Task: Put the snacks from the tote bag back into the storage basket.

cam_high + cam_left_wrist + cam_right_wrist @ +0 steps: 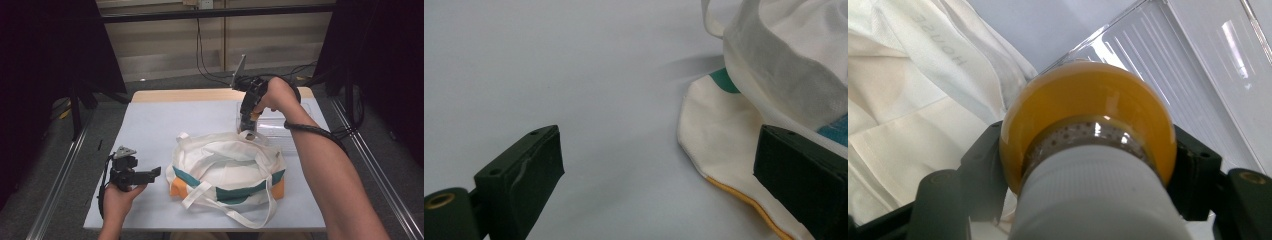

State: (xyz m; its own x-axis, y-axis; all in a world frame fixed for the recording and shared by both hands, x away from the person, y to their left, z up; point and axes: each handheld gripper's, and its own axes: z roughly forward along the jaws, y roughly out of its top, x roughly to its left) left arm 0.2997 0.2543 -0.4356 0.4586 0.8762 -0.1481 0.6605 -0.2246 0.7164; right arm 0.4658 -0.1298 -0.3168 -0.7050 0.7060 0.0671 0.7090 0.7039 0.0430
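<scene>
High view, item one: bag (227, 167), white with teal and orange panels, lying slack at the tabletop (150, 125) centre, mouth open, straps trailing toward 6 o'clock.

Item two: bottle (1088, 135), orange liquid, white ribbed cap. We have it clamped between the jaws of the right hand-held gripper (248, 125), neck toward the camera, hanging over the bag's rim at 1 o'clock.

Item three: clear tray (285, 125), just beyond the bag at 2 o'clock; contents, if any, too faint for us to read.

Item four: left hand-held gripper (155, 172), at 9 o'clock of the bag, jaws spread and holding nothing, bag edge (724, 145) just ahead.

Progress, by our judgement: bottle lifted and brought to the bag; lowering it in and letting go remain.

Obscured: the bottle's lower body behind its own shoulder; the bag's interior; printed lettering on a strap, unreadable.
</scene>
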